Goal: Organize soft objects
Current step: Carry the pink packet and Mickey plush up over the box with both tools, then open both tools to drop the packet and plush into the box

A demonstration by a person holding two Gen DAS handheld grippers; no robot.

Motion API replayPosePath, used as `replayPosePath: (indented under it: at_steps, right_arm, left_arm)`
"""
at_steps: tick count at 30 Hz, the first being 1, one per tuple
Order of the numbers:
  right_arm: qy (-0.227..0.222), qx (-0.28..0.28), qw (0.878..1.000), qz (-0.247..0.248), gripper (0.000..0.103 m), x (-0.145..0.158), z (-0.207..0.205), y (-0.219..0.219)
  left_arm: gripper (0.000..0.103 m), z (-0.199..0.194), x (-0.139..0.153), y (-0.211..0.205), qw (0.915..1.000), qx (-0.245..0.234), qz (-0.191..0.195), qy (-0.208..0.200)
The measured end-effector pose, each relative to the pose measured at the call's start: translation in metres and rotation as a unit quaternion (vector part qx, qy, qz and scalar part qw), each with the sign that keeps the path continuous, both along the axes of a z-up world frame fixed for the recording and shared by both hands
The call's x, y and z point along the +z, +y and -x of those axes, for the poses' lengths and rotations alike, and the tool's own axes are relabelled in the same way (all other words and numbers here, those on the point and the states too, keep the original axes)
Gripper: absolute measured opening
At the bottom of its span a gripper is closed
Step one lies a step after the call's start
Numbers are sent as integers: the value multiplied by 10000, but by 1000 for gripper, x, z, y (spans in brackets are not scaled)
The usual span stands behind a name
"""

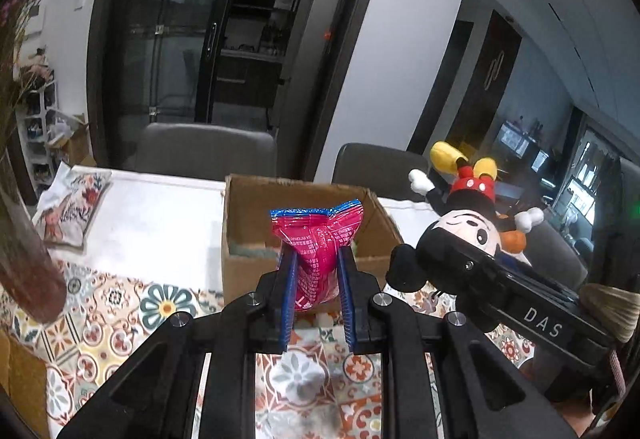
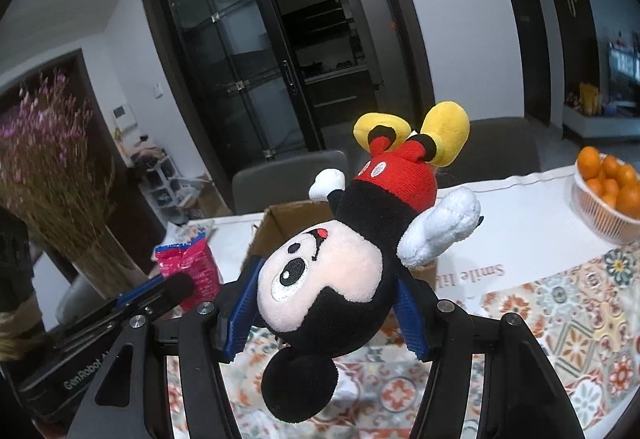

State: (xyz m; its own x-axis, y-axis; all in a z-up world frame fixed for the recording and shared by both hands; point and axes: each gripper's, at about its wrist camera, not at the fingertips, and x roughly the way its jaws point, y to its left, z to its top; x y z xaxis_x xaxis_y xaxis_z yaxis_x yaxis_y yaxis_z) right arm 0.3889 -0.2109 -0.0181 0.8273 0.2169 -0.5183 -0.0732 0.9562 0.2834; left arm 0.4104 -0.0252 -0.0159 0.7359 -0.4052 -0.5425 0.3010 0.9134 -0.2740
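My left gripper (image 1: 317,259) is shut on a pink snack packet (image 1: 318,239) with a blue sealed top, held upright just in front of an open cardboard box (image 1: 240,223). My right gripper (image 2: 328,279) is shut on the head of a Mickey Mouse plush (image 2: 344,239), which hangs upside down with its yellow shoes up, above the table near the box (image 2: 276,219). The plush (image 1: 468,223) and the right gripper's body also show at the right of the left wrist view. The packet (image 2: 192,267) shows at the left of the right wrist view.
The table has a patterned cloth (image 1: 112,303) and a white cloth (image 2: 520,223). A floral cushion (image 1: 72,211) lies at far left. A vase of dried flowers (image 2: 52,175) stands left. A white basket of oranges (image 2: 608,191) stands far right. Grey chairs (image 1: 204,147) stand behind the table.
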Motion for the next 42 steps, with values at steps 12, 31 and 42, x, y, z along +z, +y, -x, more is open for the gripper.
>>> replayPosePath:
  at_steps: [12, 31, 42]
  right_arm:
    - [238, -46, 9974, -678, 62, -7, -52, -14]
    - [1182, -422, 9718, -1995, 65, -68, -125, -33]
    - [1454, -425, 9635, -2207, 78, -78, -125, -29]
  left_arm:
    - [20, -47, 13, -8, 9999, -112, -49, -92]
    - [16, -127, -26, -20, 9986, -302, -61, 438]
    - [32, -123, -33, -20, 9979, -90, -365, 526]
